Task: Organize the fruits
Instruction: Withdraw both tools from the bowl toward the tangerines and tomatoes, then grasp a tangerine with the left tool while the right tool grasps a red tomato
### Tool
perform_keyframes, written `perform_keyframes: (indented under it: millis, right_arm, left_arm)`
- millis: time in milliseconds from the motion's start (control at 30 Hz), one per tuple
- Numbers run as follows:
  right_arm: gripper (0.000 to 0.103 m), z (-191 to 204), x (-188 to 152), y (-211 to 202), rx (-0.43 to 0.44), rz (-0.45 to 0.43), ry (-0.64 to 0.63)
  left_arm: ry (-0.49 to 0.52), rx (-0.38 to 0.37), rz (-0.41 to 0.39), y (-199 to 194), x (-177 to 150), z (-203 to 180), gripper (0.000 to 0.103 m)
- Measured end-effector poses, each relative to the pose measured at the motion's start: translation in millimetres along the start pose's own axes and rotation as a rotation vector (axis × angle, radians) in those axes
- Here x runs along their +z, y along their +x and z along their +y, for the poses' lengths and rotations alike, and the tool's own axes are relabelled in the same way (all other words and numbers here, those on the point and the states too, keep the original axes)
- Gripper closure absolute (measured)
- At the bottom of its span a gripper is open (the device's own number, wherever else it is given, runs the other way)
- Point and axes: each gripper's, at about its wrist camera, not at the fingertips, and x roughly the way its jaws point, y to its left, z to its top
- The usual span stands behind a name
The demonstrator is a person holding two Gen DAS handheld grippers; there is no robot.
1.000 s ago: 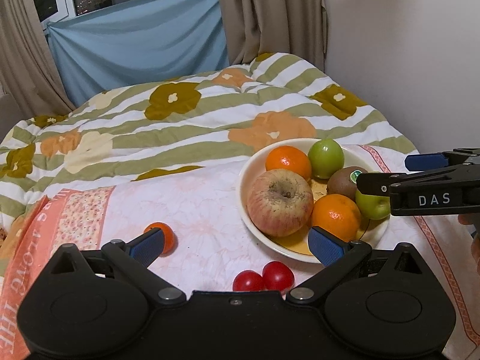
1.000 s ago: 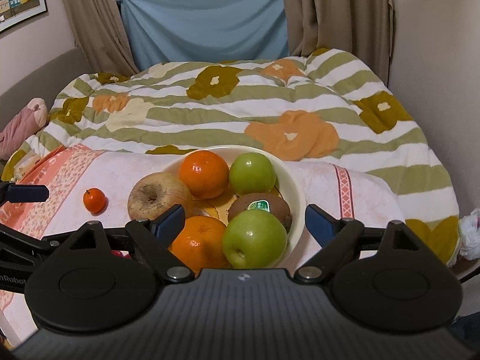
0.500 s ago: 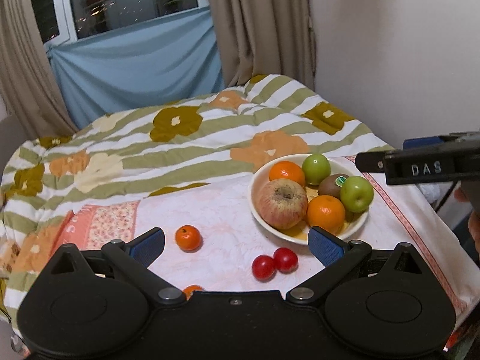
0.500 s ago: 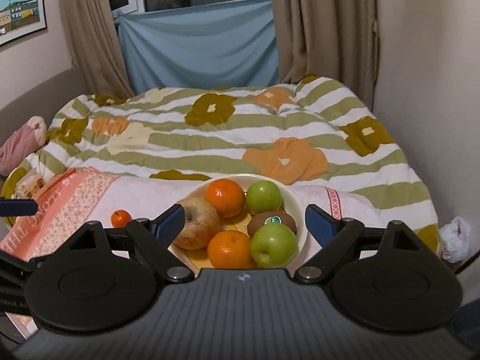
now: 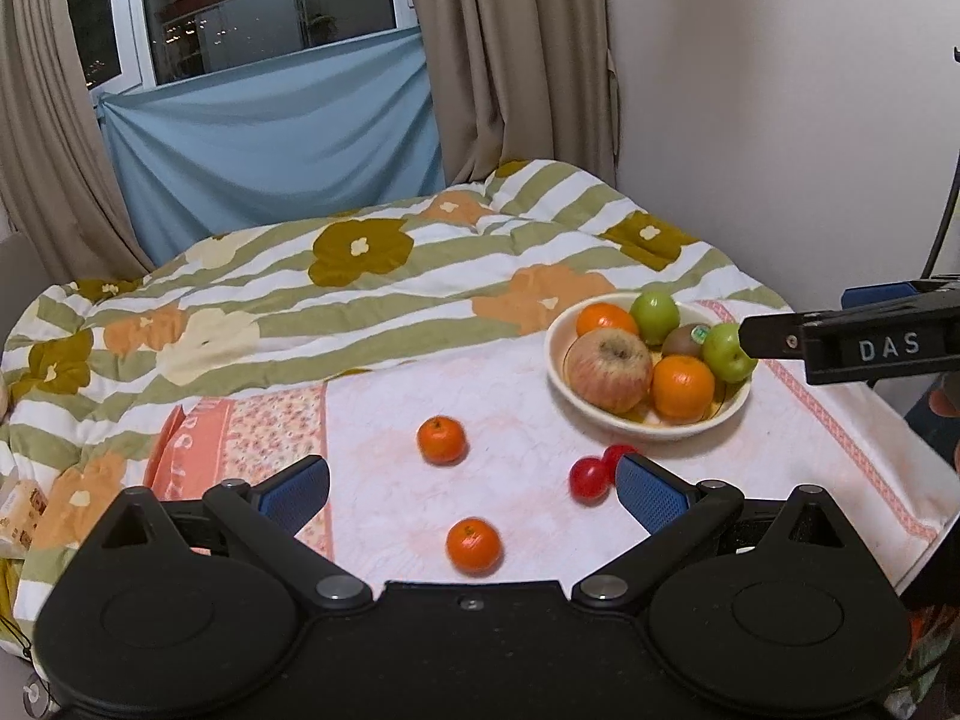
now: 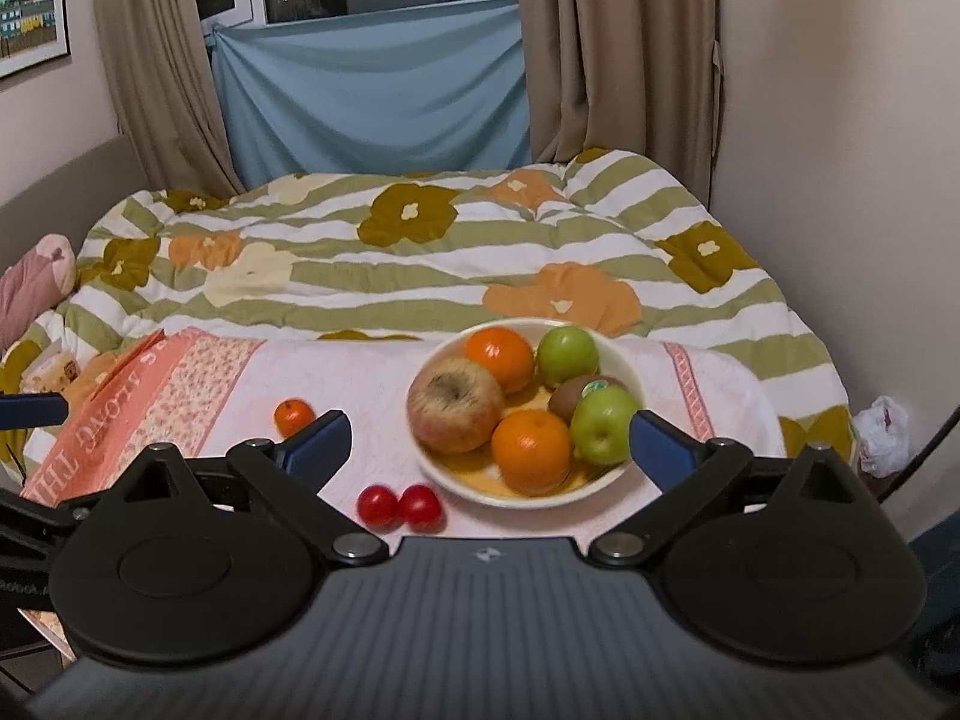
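Observation:
A cream bowl (image 5: 606,415) (image 6: 624,360) on a pink cloth holds a big apple (image 5: 609,369), two oranges, two green apples and a kiwi (image 6: 573,396). Two small mandarins (image 5: 441,439) (image 5: 473,545) and two cherry tomatoes (image 5: 591,477) (image 6: 399,507) lie loose on the cloth in front of the bowl. My left gripper (image 5: 474,495) is open and empty, above the loose fruit. My right gripper (image 6: 489,441) is open and empty, held back from the bowl; it also shows from the side in the left wrist view (image 5: 852,336), right of the bowl.
The cloth (image 5: 384,420) lies on a bed with a striped flowered quilt (image 6: 420,252). A wall runs along the right side, curtains and a blue sheet at the back. A pink soft toy (image 6: 33,282) lies at the far left.
Both grippers have pulled back and up from the bowl, so the fruit looks smaller and a second mandarin has come into the left wrist view. Both stay open.

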Motion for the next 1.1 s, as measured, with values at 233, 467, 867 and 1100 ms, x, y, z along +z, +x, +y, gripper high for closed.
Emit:
perform_keyframes:
  millis: [233,467,867,1100]
  right_arm:
    - [0.0,29.3,-23.9,4.5,0.005,0.026,0.049]
    - [0.0,50.9,-48.0,23.2,-0.033,0.048,0.077]
    - [0.0,73.2,-80.9,71.2,-0.028,0.084,0.121]
    - [0.0,77.6,-81.7,89.7,-0.04,0.075,0.145]
  left_arm:
    - [0.031,-0.045,0.013,10.6,-20.2,22.6,0.001]
    - [0.084,-0.081,0.033,31.0,-40.4,36.7,0.007]
    - [0.173,-0.157,0.058,83.4,-63.2,34.6,0.026]
    - [0.188,-0.175,0.073,109.5,-65.8,29.5,0.04]
